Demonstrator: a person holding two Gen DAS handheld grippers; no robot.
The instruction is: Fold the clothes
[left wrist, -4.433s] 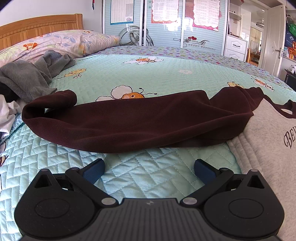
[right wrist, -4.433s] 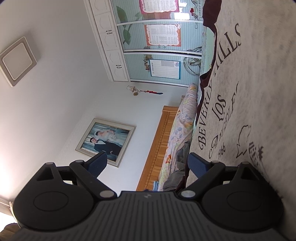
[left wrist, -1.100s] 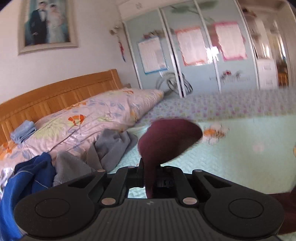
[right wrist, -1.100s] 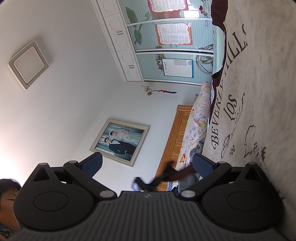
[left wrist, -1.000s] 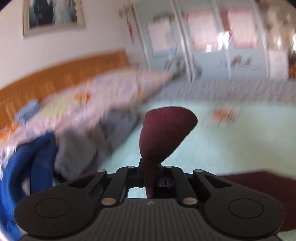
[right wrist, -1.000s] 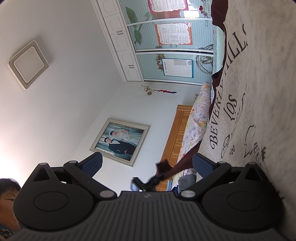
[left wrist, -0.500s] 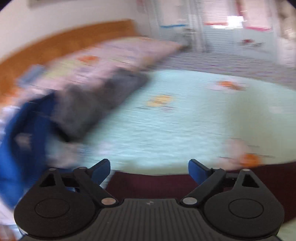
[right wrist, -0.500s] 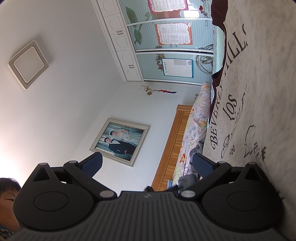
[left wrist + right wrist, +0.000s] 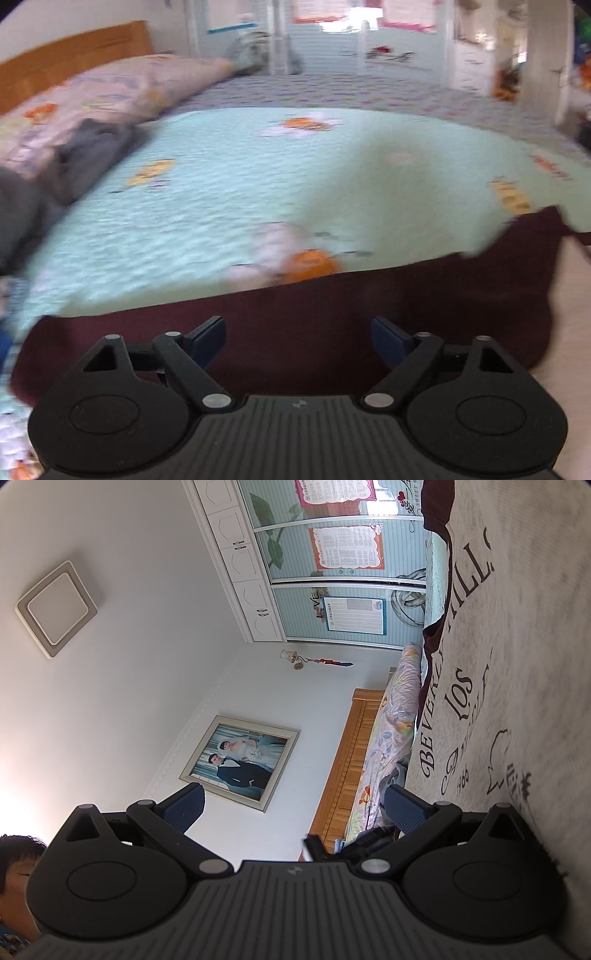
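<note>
On the quilt [image 9: 229, 192] below my left gripper [image 9: 297, 338] lies the maroon sleeve [image 9: 332, 317], just released, jaws wide and empty; my right gripper [image 9: 293, 808] rests open beside the shirt [image 9: 517, 686]; next, fold it across

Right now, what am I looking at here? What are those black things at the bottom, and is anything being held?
No robot: a person holds a hand tool in each hand, each with a two-finger claw and a camera looking along its fingers. One picture comes from the left claw, the other from the right claw, which lies tilted, so the room looks sideways. A bed carries a sweatshirt with maroon sleeves; one sleeve lies flat under the left claw, and the grey printed front fills the right view. More clothes lie near the pillow. Both claws are open and hold nothing; the left one has just been opening.
</note>
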